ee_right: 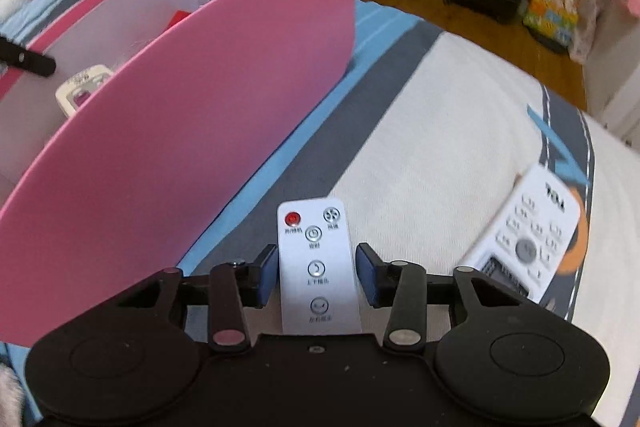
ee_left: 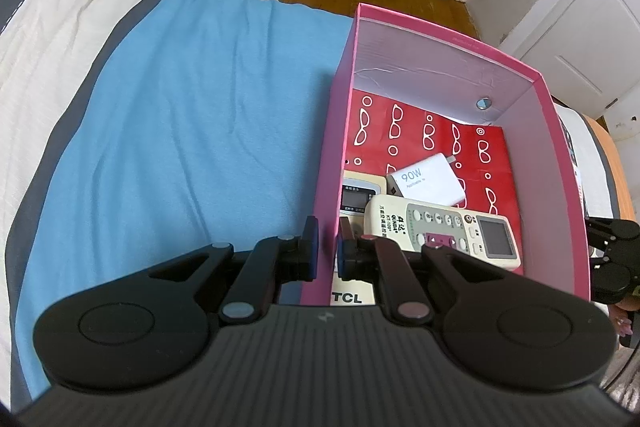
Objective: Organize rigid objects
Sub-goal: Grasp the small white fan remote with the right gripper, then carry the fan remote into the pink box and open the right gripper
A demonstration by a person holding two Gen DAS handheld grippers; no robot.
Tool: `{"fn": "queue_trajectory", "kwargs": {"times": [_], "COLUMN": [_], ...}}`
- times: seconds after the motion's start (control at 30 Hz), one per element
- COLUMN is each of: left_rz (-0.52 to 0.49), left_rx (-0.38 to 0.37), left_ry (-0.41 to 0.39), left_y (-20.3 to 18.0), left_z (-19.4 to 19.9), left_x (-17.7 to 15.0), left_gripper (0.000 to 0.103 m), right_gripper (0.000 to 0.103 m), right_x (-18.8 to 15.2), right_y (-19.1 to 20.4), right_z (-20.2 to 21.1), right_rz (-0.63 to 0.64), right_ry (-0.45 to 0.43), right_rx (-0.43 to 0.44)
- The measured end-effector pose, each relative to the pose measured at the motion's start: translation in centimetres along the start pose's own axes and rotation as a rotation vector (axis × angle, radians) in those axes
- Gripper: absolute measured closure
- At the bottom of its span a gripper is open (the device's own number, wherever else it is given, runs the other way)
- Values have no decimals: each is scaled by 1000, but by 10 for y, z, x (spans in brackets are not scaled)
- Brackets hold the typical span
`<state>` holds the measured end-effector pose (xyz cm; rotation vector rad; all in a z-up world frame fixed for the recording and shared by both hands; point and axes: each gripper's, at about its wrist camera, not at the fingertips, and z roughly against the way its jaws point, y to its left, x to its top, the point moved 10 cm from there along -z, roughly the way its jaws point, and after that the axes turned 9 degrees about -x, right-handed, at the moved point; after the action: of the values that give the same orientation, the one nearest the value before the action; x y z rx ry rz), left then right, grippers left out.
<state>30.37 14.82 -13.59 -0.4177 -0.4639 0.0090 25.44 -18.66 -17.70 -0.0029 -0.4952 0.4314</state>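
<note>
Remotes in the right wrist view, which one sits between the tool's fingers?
The slim white remote with the red power button, flat on the bedding. The TCL remote lies off right, outside the right tool.

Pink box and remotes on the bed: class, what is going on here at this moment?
A person is tidying remotes into the pink box. The left tool is clamped shut on the box's wall, steadying it; a charger and an air-conditioner remote already lie inside. The right tool straddles a small white fan remote on the bed, pads not yet pressing. A TCL remote waits nearby.
</note>
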Motion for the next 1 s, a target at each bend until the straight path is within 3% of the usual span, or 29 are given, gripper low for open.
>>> {"fn": "queue_trajectory", "kwargs": {"times": [0.13, 0.3, 0.4, 0.57, 0.73, 0.83, 0.9, 1.0], "left_rz": [3, -18, -19, -12, -4, -8, 0, 15], "left_rx": [-2, 18, 18, 21, 9, -5, -14, -28], "left_ry": [1, 0, -1, 5, 0, -6, 2, 7], "left_y": [1, 0, -1, -2, -2, 0, 2, 3], "left_z": [0, 0, 0, 0, 3, 3, -1, -1], "left_x": [0, 0, 0, -1, 0, 0, -1, -1], "left_gripper": [95, 95, 95, 95, 95, 96, 96, 96], "right_gripper": [59, 59, 59, 59, 59, 59, 59, 59], "right_x": [1, 11, 18, 56, 105, 127, 139, 145], "right_y": [-9, -29, -26, -10, 54, 85, 86, 87], "right_z": [13, 63, 94, 152, 156, 135, 112, 82], "right_rz": [-59, -186, -173, -220, -14, 118, 133, 82], "right_ry": [-56, -224, -319, -509, -505, -476, -444, -329], "right_rx": [-32, -92, -101, -59, -27, -85, -164, -137]}}
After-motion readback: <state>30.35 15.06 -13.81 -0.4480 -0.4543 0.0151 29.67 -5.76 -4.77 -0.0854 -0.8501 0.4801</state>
